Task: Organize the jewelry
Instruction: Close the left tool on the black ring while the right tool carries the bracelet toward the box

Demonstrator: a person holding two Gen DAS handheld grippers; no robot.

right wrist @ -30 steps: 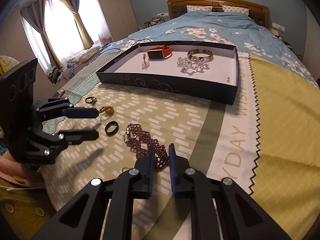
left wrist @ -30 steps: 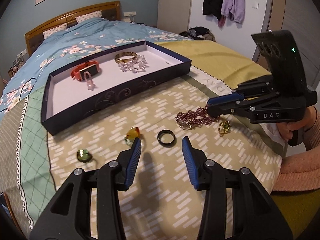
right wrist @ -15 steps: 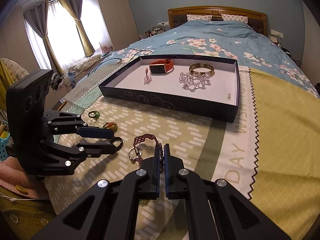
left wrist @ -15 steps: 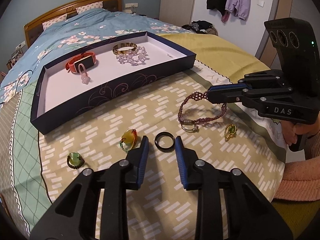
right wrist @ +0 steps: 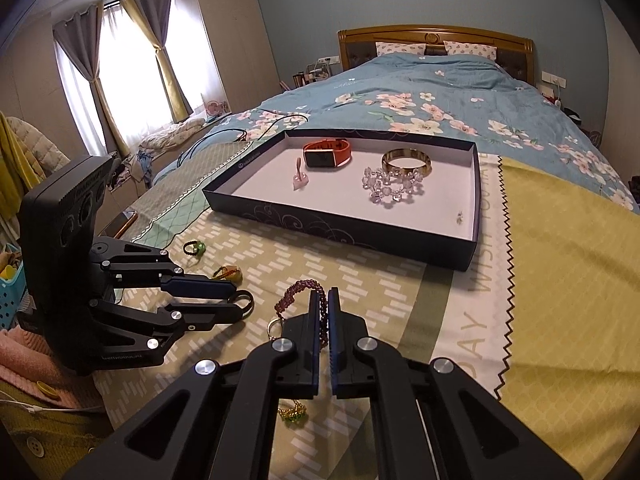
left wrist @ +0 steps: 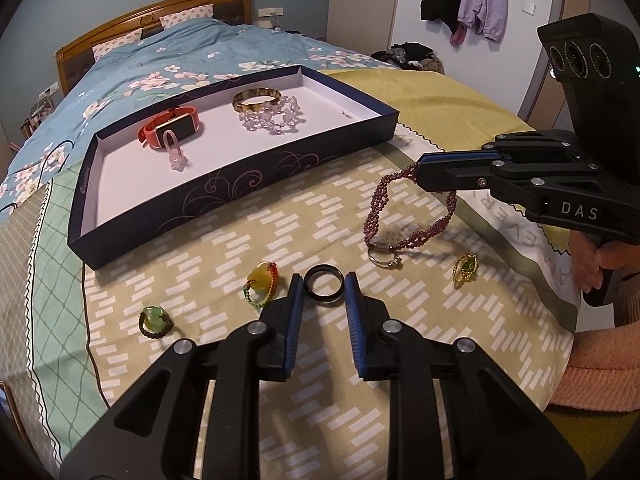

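Observation:
A black ring lies on the patterned cloth between the fingertips of my left gripper. Its jaws are closing, and both pads touch the ring's sides. From the right wrist view, the same ring sits clasped at the tips of the left gripper. My right gripper is shut on a purple beaded bracelet. The bracelet hangs from its tips, with the metal clasp down at the cloth. Behind them stands the dark blue tray with a white floor.
On the cloth lie a yellow-stone ring, a green-stone ring and a gold-green piece. In the tray are an orange watch, a pink charm, a gold bangle and a crystal bracelet. A person's hand holds the right gripper.
The left jaws have narrowed from wide apart onto the black ring. The right jaws shut on the purple bracelet and lifted it from a heap into a hanging loop.

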